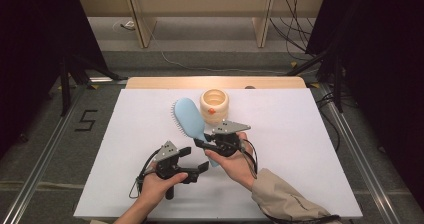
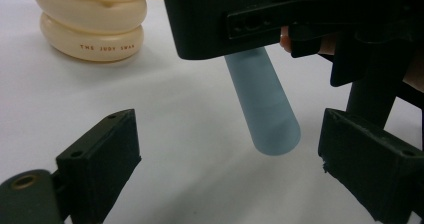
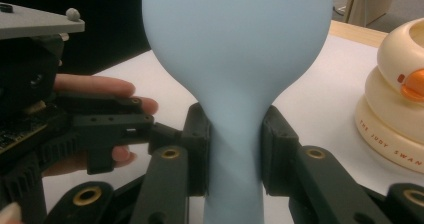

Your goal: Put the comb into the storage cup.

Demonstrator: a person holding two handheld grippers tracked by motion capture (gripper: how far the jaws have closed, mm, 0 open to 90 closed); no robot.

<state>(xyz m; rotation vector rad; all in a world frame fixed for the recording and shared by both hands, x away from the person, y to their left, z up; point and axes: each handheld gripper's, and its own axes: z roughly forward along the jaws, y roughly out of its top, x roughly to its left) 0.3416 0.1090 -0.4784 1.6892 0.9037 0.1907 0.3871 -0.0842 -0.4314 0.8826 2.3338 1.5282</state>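
Note:
A light-blue hairbrush (image 1: 187, 115) (image 3: 235, 49) is held just above the white table sheet (image 1: 300, 134), head pointing away from me. My right gripper (image 1: 203, 144) (image 3: 234, 154) is shut on the neck of its handle, with a pad pressed against each side. The handle's round end (image 2: 267, 119) sticks out toward my left gripper (image 1: 196, 159) (image 2: 227, 134). That gripper stands open beside it, jaws wide apart and touching nothing. A hand holds each gripper.
A cream ring-shaped duck container (image 1: 214, 104) (image 2: 92, 24) (image 3: 395, 109) with an orange beak stands just behind the brush head. Bare white sheet lies to the left and right. A wooden strip (image 1: 215, 82) runs along the table's far edge.

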